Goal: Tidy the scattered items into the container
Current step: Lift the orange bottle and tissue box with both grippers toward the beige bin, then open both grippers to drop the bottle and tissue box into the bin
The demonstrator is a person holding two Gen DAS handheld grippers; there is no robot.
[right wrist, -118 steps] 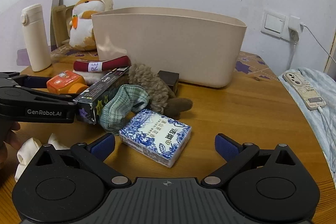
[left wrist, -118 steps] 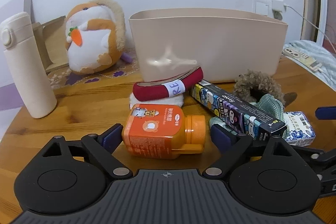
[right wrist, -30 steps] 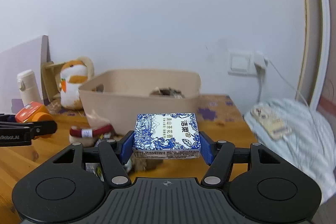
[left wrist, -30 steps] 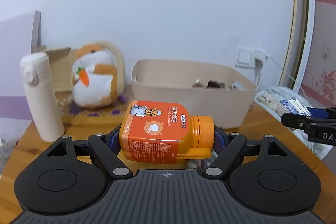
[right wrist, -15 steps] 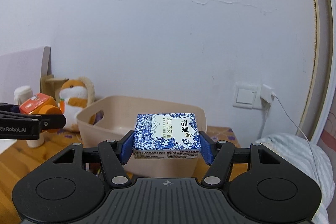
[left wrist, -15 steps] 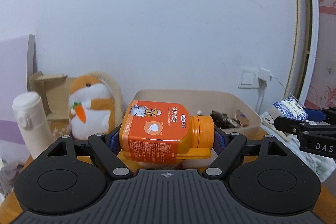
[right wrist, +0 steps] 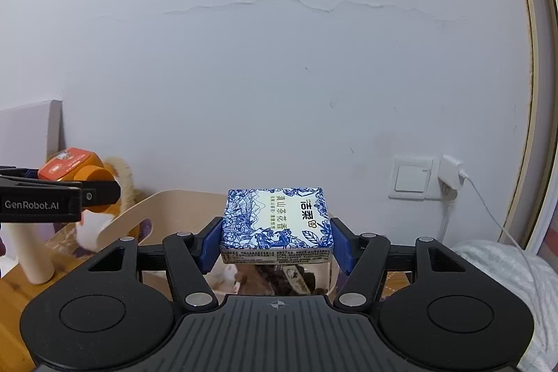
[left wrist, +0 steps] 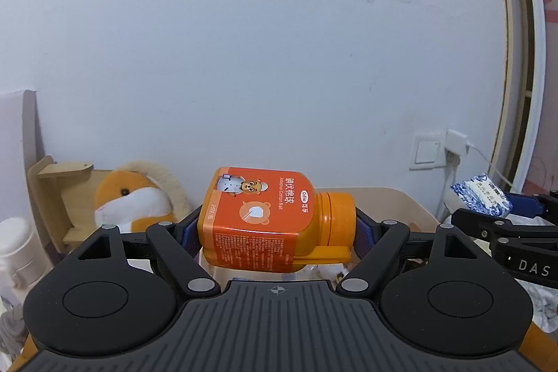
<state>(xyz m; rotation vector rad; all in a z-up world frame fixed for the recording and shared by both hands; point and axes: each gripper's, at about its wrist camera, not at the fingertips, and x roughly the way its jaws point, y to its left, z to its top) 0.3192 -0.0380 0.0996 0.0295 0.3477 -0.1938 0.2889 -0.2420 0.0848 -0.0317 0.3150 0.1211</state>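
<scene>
Gripping an orange cotton-ball bottle (left wrist: 259,218) sideways, the left gripper (left wrist: 277,229) had its jaws clamped on the bottle's base and cap, the long axis lying level across the jaws with the orange cap pointing right. Its label read "Cotton Ball" beside a cartoon bear. The right gripper (right wrist: 277,241) clenched a blue-and-white tissue pack (right wrist: 277,224), printed face up, Chinese lettering running across its width, long axis spanning the jaws. Both were held aloft over the beige container (right wrist: 164,215), in which dark items lay. "GenRobot.AI" showed on the left gripper's side; "DAS" on the right's. A hamster plush (left wrist: 134,201) and cream flask (right wrist: 29,253) stood on the desk (right wrist: 10,288) behind.
</scene>
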